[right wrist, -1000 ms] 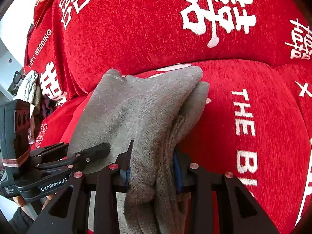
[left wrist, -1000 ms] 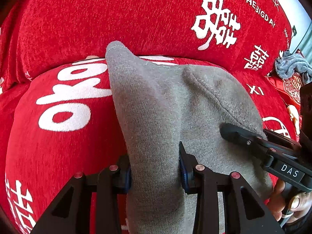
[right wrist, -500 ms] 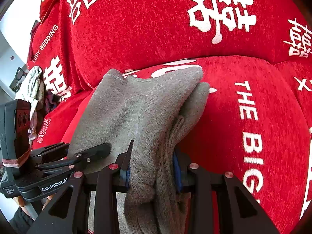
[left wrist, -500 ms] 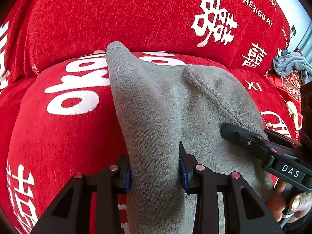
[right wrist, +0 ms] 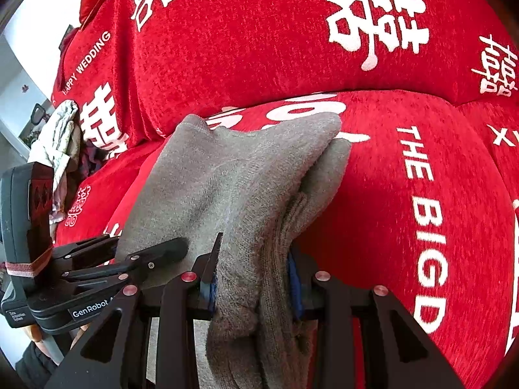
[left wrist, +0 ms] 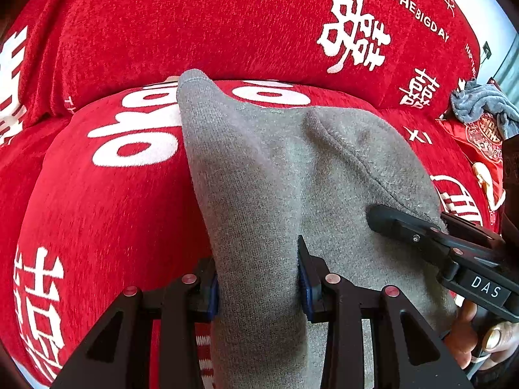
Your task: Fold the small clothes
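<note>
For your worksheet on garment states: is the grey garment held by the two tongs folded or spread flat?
Folded. In the right wrist view the grey garment shows doubled layers stacked at its edge, bunched between the right tongs; the left tongs pinch another thick part.

A red sofa is filling both views — its plush cover is showing white double-happiness characters and English lettering such as "HAPPY WEDDING". A grey cloth is lying crumpled at the sofa's far end, a pale bundle at the other. Daylight is coming in over a white wall — the fabric is glowing brightly.
</note>
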